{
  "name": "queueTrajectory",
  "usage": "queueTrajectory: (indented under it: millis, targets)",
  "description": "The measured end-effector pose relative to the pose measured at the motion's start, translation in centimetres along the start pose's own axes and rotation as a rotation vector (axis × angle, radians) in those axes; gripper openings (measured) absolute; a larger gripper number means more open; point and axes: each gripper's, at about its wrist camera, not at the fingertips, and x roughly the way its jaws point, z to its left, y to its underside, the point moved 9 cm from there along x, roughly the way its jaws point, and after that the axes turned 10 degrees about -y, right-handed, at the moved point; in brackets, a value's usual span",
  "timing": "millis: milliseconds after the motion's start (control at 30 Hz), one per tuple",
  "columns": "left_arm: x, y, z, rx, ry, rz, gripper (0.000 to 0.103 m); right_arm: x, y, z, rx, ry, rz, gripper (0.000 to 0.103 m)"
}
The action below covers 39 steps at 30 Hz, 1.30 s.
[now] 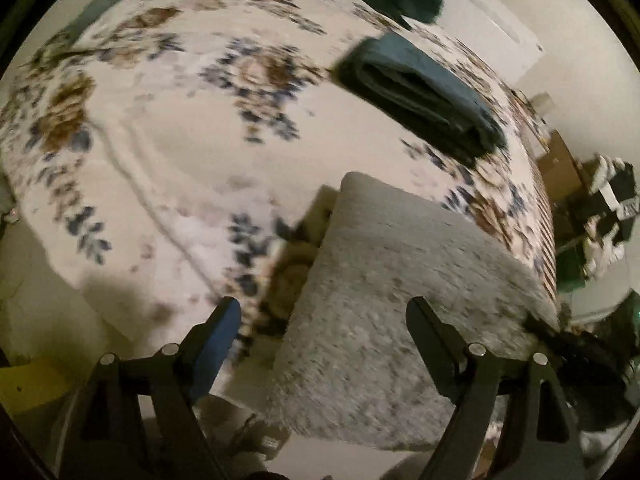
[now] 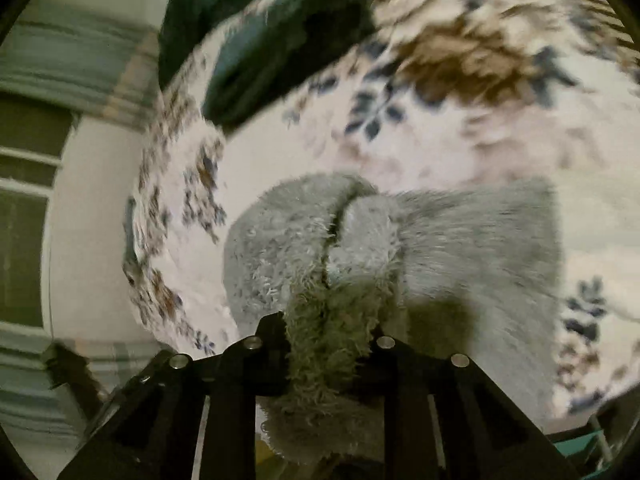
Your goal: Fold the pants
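Pants (image 2: pixel 460 240) fuzzy grey, no label; right gripper (image 2: pixel 328 344) jaws clamped on

Motion blur and cropped edges in both wrist views

The grey fleece pants (image 2: pixel 460 240) run off the right wrist picture at 6 o'clock. The floral blanket (image 1: pixel 180 152) smears throughout; clutter (image 1: pixel 608 208) at 3 o'clock in the left view is too blurred to identify.
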Motion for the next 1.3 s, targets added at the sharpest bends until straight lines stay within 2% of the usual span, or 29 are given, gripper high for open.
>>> queueTrajectory:
  millis: [67, 200, 367, 433, 467, 500, 533, 600, 667, 700, 767, 833, 867, 933, 967, 1000, 1067, 1233, 1300]
  targets:
    - [0.6, 0.6, -2.2, 0.036, 0.043, 0.029, 0.084, -3.3, 0.0, -0.9, 0.021, 0.012, -0.046, 0.022]
    - [3.1, 2.4, -6.6, 0.134, 0.103, 0.124, 0.084, -9.2, 1.1, -5.3, 0.116, 0.044, -0.109, 0.022]
    - [8.6, 5.7, -8.8, 0.252, 0.061, 0.265, 0.084, -12.7, 2.8, -11.8, 0.178, 0.120, -0.140, 0.022]
    - [9.4, 6.3, -8.6, 0.265, 0.049, 0.299, 0.084, -11.9, 3.6, -14.7, 0.176, 0.166, -0.091, 0.029]
    - [9.3, 6.3, -8.5, 0.272, 0.046, 0.302, 0.084, -10.9, 4.6, -16.5, 0.208, 0.182, -0.019, 0.039]
    - [9.0, 6.4, -8.5, 0.278, 0.049, 0.304, 0.084, -10.2, 5.5, -18.0, 0.237, 0.201, 0.041, 0.056]
    - [8.5, 6.3, -8.5, 0.282, 0.056, 0.305, 0.084, -9.9, 6.1, -18.8, 0.259, 0.221, 0.075, 0.062]
    - [7.5, 5.8, -8.4, 0.289, 0.059, 0.293, 0.084, -10.3, 6.1, -19.1, 0.283, 0.183, 0.061, 0.075]
    - [6.8, 5.1, -8.5, 0.283, 0.077, 0.286, 0.084, -11.8, 4.6, -18.4, 0.327, 0.061, -0.030, 0.085]
    - [6.7, 4.5, -8.7, 0.275, 0.082, 0.276, 0.084, -12.2, 4.0, -18.3, 0.342, 0.023, -0.058, 0.088]
    - [6.7, 3.3, -9.3, 0.277, 0.085, 0.254, 0.084, -12.3, 1.5, -18.4, 0.391, -0.074, -0.115, 0.089]
    - [7.3, 2.3, -9.8, 0.280, 0.079, 0.242, 0.084, -11.2, -0.3, -18.7, 0.416, -0.146, -0.116, 0.089]
    - [7.6, 1.8, -10.1, 0.279, 0.077, 0.235, 0.084, -9.6, -1.1, -19.1, 0.440, -0.189, -0.078, 0.089]
    - [8.4, 1.0, -10.7, 0.282, 0.070, 0.231, 0.084, -6.6, -1.5, -19.2, 0.495, -0.203, 0.001, 0.089]
    - [8.9, 0.7, -10.9, 0.285, 0.070, 0.236, 0.084, -5.5, -1.4, -18.9, 0.498, -0.197, 0.032, 0.086]
    - [9.1, 0.5, -11.1, 0.287, 0.075, 0.240, 0.084, -4.8, -1.5, -18.5, 0.474, -0.175, 0.053, 0.064]
    - [9.7, 0.0, -11.5, 0.284, 0.076, 0.240, 0.084, -5.0, -2.2, -17.4, 0.352, -0.070, 0.033, 0.022]
    - [10.8, -1.0, -12.2, 0.270, 0.093, 0.244, 0.084, -9.5, -5.0, -14.6, 0.266, -0.052, -0.165, 0.017]
    - [11.6, -1.1, -12.5, 0.271, 0.092, 0.255, 0.084, -11.0, -5.8, -14.5, 0.250, -0.011, -0.220, 0.016]
